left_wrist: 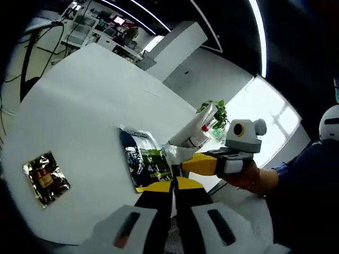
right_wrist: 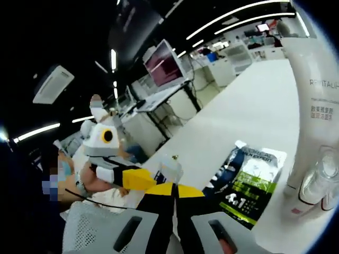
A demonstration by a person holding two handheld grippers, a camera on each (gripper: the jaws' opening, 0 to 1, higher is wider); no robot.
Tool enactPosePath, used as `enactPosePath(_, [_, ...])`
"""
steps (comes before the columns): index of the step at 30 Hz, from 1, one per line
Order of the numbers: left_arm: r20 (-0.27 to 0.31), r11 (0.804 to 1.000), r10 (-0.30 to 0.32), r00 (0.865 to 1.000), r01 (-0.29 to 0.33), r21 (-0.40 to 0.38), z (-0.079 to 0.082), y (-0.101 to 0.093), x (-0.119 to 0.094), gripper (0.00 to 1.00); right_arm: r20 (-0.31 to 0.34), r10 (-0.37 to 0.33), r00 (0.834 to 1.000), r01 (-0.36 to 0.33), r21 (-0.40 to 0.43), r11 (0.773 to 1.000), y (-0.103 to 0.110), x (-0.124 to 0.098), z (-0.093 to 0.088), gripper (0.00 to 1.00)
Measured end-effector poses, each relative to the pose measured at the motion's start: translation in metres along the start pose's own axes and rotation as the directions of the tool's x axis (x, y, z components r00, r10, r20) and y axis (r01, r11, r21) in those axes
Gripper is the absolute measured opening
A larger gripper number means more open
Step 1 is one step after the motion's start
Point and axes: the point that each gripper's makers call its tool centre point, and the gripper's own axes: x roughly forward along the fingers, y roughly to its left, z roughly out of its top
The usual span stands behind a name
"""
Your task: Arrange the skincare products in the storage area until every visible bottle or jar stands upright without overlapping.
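Near the edge of the white table (left_wrist: pixel 79 106) lies a dark sachet with green print (left_wrist: pixel 144 159) (right_wrist: pixel 249 180). A tall white tube (right_wrist: pixel 318 95) (left_wrist: pixel 198 127) stands beside it, with a small clear-capped bottle (right_wrist: pixel 318 182) at its foot. Another small pale bottle (left_wrist: pixel 177 153) (right_wrist: pixel 169 168) sits just beyond both sets of yellow tips. My left gripper (left_wrist: pixel 172 184) is shut with nothing visible between its jaws; in the right gripper view it enters from the left (right_wrist: pixel 139 180). My right gripper (right_wrist: pixel 173 189) is also shut, and reaches in from the right (left_wrist: pixel 196 164) close to the pale bottle.
A shiny foil sachet (left_wrist: pixel 45 177) lies flat on the table, apart from the rest. The person's hand (left_wrist: pixel 254 177) and dark sleeve (left_wrist: pixel 307 201) are at the right. A potted plant (left_wrist: pixel 217 114), desks and monitors (right_wrist: pixel 164 66) stand beyond the table.
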Motion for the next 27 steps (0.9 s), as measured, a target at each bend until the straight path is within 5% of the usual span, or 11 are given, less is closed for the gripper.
enactPosePath(2, [-0.002, 0.999, 0.039, 0.999, -0.039, 0.016, -0.002, 0.006, 0.0, 0.0, -0.009, -0.028, 1.0, 0.028, -0.004, 1.0, -0.003, 0.004, -0.004, 0.0])
enactPosePath(5, [0.02, 0.988, 0.149, 0.989, -0.15, 0.025, 0.002, 0.032, -0.003, 0.0, -0.006, -0.169, 0.986, 0.167, -0.14, 0.976, -0.024, 0.0, -0.007, 0.03])
enactPosePath(9, [-0.082, 0.969, 0.244, 0.966, -0.241, 0.051, -0.014, 0.067, -0.002, 0.0, -0.016, -0.151, 0.988, 0.149, -0.113, 0.982, -0.023, -0.013, -0.008, 0.0])
enactPosePath(14, [-0.124, 0.961, 0.277, 0.953, -0.276, 0.024, -0.017, 0.078, 0.005, 0.0, -0.027, -0.229, 0.973, 0.222, -0.16, 0.962, -0.04, -0.022, -0.019, 0.0])
enactPosePath(15, [-0.137, 0.944, 0.33, 0.934, -0.322, 0.076, -0.018, 0.086, 0.003, 0.0, -0.032, -0.233, 0.972, 0.226, -0.162, 0.961, -0.042, -0.022, -0.021, 0.0])
enactPosePath(18, [-0.17, 0.918, 0.371, 0.913, -0.335, 0.211, -0.023, 0.089, 0.004, 0.01, -0.059, -0.255, 0.965, 0.241, -0.171, 0.955, -0.049, -0.019, -0.026, 0.0])
enactPosePath(19, [-0.148, 0.922, 0.352, 0.924, -0.315, 0.224, -0.02, 0.084, 0.007, 0.01, -0.065, -0.263, 0.963, 0.248, -0.184, 0.951, -0.051, -0.019, -0.028, 0.0])
enactPosePath(20, [-0.161, 0.912, 0.376, 0.912, -0.334, 0.24, -0.02, 0.087, 0.005, 0.01, -0.072, -0.281, 0.957, 0.261, -0.205, 0.943, -0.053, -0.019, -0.03, 0.0])
enactPosePath(27, [-0.176, 0.855, 0.418, 0.891, -0.32, 0.409, -0.018, 0.09, 0.006, 0.04, -0.101, -0.285, 0.953, 0.254, -0.247, 0.935, -0.054, -0.016, -0.039, 0.0])
